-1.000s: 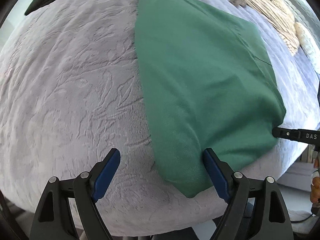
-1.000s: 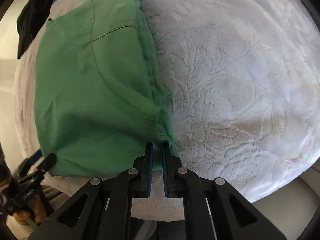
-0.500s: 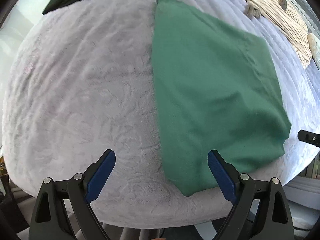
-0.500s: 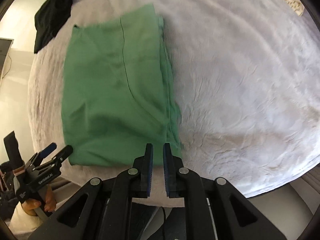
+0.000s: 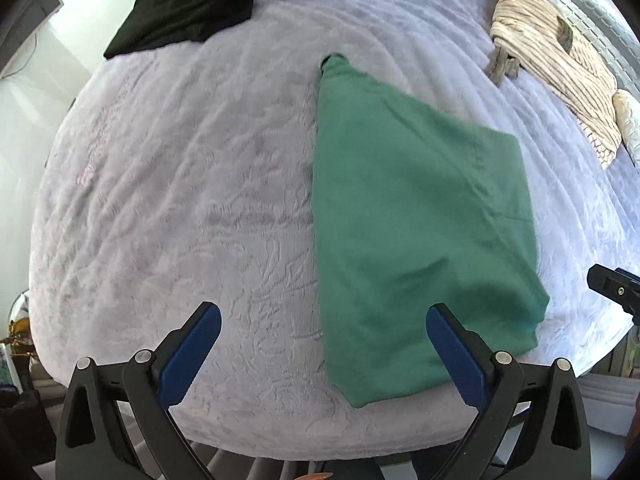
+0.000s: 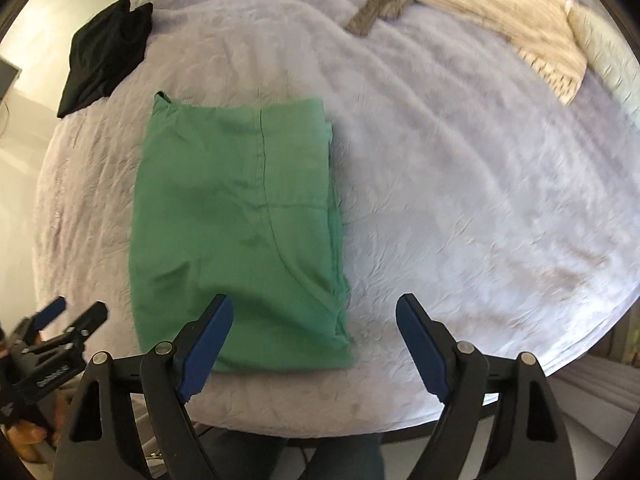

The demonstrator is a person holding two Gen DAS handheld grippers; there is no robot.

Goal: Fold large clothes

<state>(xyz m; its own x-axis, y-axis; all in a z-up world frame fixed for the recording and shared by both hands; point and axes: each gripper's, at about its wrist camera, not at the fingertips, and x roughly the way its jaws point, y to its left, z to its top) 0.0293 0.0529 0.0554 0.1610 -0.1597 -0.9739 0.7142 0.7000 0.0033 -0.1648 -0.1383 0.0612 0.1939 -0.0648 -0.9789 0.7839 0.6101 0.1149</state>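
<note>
A folded green garment [image 5: 412, 224] lies flat on the pale lilac bed cover [image 5: 192, 184]; it also shows in the right wrist view [image 6: 236, 224] as a neat rectangle near the front edge. My left gripper [image 5: 323, 343] is open and empty, held above the bed's front edge by the garment's near left corner. My right gripper [image 6: 314, 338] is open and empty, above the garment's near right corner. Each gripper shows at the edge of the other's view: the right one [image 5: 612, 284] and the left one [image 6: 56, 332].
A black garment [image 5: 188, 4] lies at the bed's far left, also in the right wrist view [image 6: 104, 52]. A cream striped garment [image 5: 552, 60] and a pale pillow [image 5: 628, 120] lie at the far right. The bed's front edge [image 6: 320, 412] drops off below the grippers.
My right gripper has let go of the garment's corner and opened. Both grippers have pulled back and up from the bed. The garment lies still.
</note>
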